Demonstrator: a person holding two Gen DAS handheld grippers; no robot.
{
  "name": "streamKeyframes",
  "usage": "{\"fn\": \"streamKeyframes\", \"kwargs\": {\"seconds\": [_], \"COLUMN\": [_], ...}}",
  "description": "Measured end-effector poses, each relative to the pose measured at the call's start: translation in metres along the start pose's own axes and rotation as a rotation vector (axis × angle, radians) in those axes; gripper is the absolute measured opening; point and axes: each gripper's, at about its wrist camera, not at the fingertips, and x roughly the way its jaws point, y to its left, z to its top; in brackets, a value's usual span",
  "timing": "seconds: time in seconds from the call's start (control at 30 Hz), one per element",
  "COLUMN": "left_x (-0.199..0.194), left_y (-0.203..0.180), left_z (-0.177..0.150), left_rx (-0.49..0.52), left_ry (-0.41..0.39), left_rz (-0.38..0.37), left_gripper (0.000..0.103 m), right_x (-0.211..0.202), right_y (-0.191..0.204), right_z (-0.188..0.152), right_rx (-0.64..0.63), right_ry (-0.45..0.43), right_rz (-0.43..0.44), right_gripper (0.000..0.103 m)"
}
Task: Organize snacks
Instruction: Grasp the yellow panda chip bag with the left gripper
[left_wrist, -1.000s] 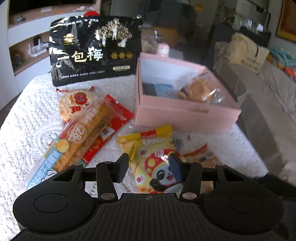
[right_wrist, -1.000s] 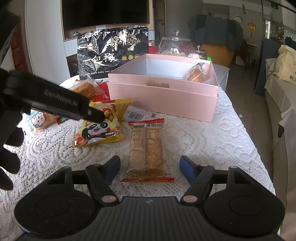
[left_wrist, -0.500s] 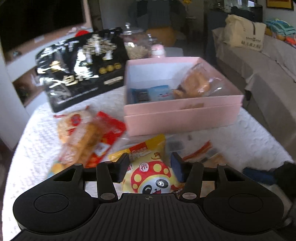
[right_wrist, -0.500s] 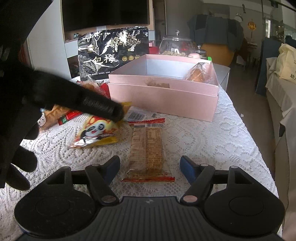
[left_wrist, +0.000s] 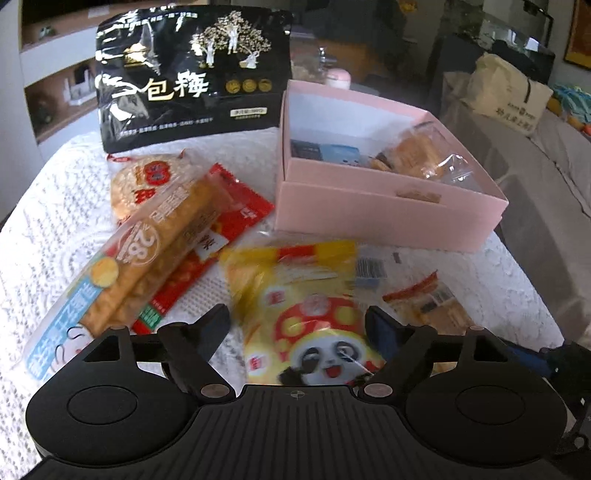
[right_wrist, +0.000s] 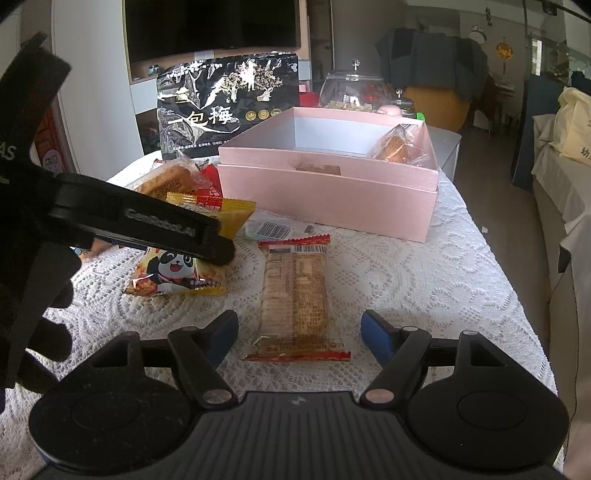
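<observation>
A yellow panda snack bag (left_wrist: 306, 314) lies on the lace-covered table between the open fingers of my left gripper (left_wrist: 297, 325); it also shows in the right wrist view (right_wrist: 184, 266) under the left gripper (right_wrist: 218, 247). My right gripper (right_wrist: 299, 328) is open, its fingers either side of a clear-wrapped cracker pack (right_wrist: 295, 295) lying on the table. A pink box (right_wrist: 332, 184) stands behind, holding a wrapped pastry (right_wrist: 397, 146) and a blue packet (left_wrist: 341, 153).
A big black plum bag (left_wrist: 192, 74) stands at the back left. A long bread pack (left_wrist: 136, 266), a round rice cracker (left_wrist: 147, 181) and a red packet (left_wrist: 236, 218) lie left. A glass jar (right_wrist: 354, 88) stands behind the box. The table edge drops off right.
My left gripper has widened from a narrower gap to wide open around the panda bag, which was lifted and tilted half a second ago and now lies flat. My right gripper stayed still.
</observation>
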Motion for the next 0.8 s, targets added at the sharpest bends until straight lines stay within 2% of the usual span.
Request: {"fn": "streamKeyframes", "kwargs": {"seconds": [0.2,0.4,0.43,0.63,0.7,0.8], "left_x": [0.002,-0.002,-0.004,-0.024,-0.033,-0.046], "left_y": [0.000,0.005,0.005,0.008,0.009,0.012], "left_z": [0.000,-0.004,-0.004,-0.010,-0.013,-0.017], "left_rx": [0.040,0.059,0.051,0.042,0.043,0.042], "left_ry": [-0.008,-0.034,-0.033,-0.045,-0.049,-0.058], "left_rz": [-0.010,-0.034,-0.036,-0.088,-0.103,-0.125], "left_gripper": [0.082,0.070,0.064,0.064,0.064,0.063], "right_x": [0.002,0.008,0.010,0.019,0.021,0.018], "right_y": [0.001,0.005,0.006,0.007,0.006,0.003], "right_z": [0.001,0.005,0.006,0.015,0.017,0.018], "right_rx": [-0.011,-0.043,-0.048,-0.080,-0.087,-0.058], "right_ry": [0.008,0.036,0.046,0.101,0.111,0.105], "right_rz": [0.002,0.008,0.015,0.033,0.048,0.054], "right_gripper": [0.078,0.089,0.092,0.102,0.102,0.096]}}
